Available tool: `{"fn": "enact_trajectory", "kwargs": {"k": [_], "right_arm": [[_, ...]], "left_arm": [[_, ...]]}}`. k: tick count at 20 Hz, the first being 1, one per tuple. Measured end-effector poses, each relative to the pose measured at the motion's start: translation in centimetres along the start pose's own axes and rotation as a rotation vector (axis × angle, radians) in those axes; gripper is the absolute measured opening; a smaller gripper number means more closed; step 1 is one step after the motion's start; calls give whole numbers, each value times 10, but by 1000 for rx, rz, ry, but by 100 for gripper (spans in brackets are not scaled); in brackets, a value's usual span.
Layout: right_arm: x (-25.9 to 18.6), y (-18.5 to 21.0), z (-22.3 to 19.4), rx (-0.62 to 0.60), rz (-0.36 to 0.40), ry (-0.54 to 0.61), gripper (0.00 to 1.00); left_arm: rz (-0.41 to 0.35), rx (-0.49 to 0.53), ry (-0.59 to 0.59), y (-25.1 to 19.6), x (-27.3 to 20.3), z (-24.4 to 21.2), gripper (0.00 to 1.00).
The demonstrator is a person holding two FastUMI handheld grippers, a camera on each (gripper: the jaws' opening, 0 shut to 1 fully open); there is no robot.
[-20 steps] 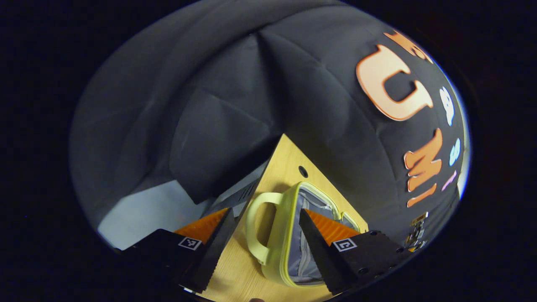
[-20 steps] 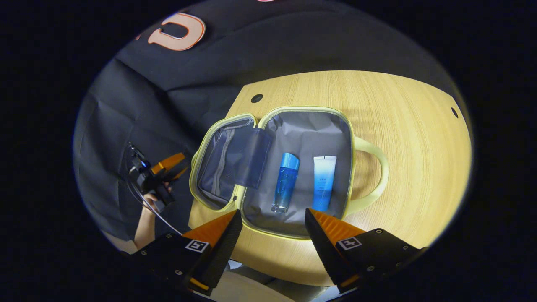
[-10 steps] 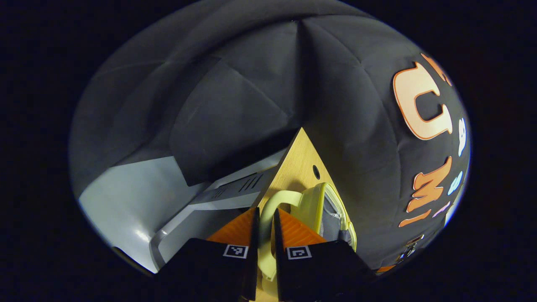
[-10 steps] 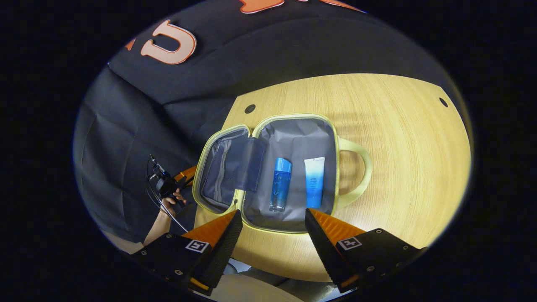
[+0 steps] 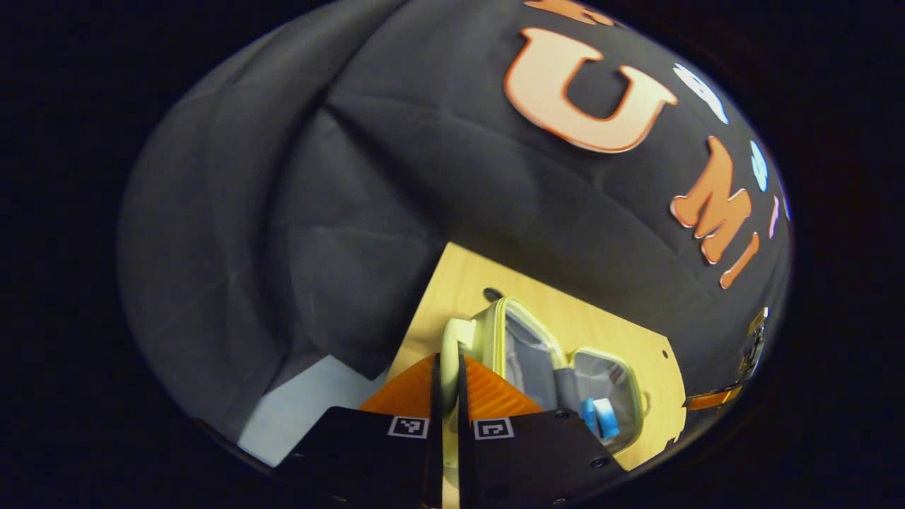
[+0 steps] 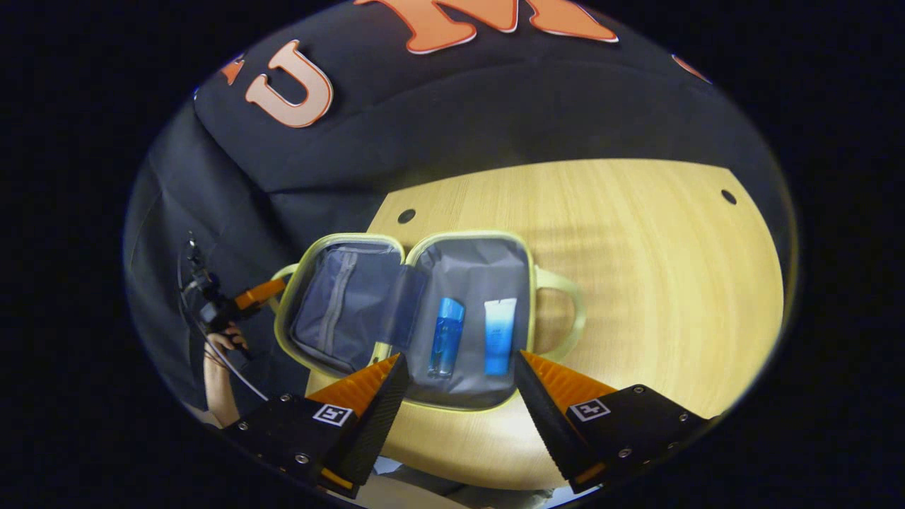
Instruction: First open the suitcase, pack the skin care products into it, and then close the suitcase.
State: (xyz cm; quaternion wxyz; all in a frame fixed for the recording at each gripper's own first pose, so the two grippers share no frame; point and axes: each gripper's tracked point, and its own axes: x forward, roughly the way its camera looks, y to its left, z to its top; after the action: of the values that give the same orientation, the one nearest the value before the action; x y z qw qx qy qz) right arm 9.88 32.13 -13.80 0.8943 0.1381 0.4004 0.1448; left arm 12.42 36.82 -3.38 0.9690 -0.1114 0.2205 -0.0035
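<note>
The left gripper (image 5: 447,396) was clamped on the lid-side handle (image 5: 450,353) of the suitcase (image 6: 413,314), which lay open on the table (image 6: 636,283) at its 9 o'clock edge. The right gripper (image 6: 456,396) hung spread above. Inside lay a bottle (image 6: 446,336) and a tube (image 6: 498,336). Swinging the lid too fast might drag the case off the edge or jolt both loose.

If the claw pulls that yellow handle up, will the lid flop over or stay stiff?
Probably fairly stiff: the lid keeps its moulded rim shape lying open. The handle, pinched by the left gripper, looks thick and holds its curve. The bottle inside might roll if the suitcase tips.
</note>
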Motion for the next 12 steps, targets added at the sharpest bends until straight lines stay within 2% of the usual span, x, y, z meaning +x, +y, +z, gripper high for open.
{"fn": "enact_trajectory", "kwargs": {"k": [2,6,12], "right_arm": [[-13,-16,16,-36,-28,-59,96],[-52,-61,52,-39,-59,-190,96],[-105,-155,81,-109,-148,-323,95]], "left_arm": [[-14,86,-22,-38,-19,19,8],[35,289,-46,-116,-37,33,9],[48,441,-72,-261,-46,14,9]]}}
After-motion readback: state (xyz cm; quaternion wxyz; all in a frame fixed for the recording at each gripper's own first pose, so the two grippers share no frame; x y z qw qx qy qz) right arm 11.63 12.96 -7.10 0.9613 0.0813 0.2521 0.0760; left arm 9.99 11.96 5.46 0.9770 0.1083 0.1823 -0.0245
